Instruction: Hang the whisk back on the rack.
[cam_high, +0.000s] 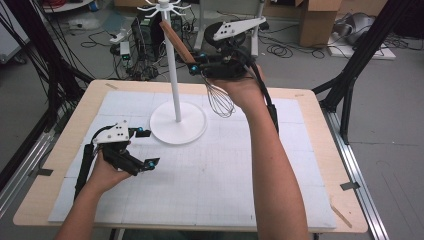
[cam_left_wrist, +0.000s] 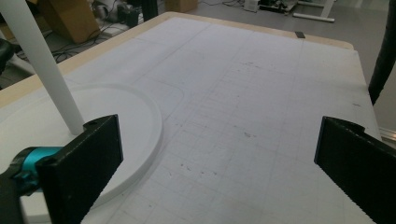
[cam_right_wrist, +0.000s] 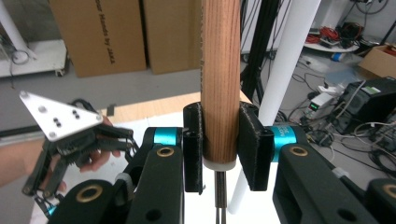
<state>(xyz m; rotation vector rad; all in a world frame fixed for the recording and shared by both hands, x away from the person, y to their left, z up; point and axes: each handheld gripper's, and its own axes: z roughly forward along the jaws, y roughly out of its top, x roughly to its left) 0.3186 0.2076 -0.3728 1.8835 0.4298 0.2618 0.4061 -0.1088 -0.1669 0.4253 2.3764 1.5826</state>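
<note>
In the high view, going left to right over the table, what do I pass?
Left tongs, open over the mat → white stand's round base and pole → whisk, wooden handle clamped in the raised right tongs → right forearm.
</note>
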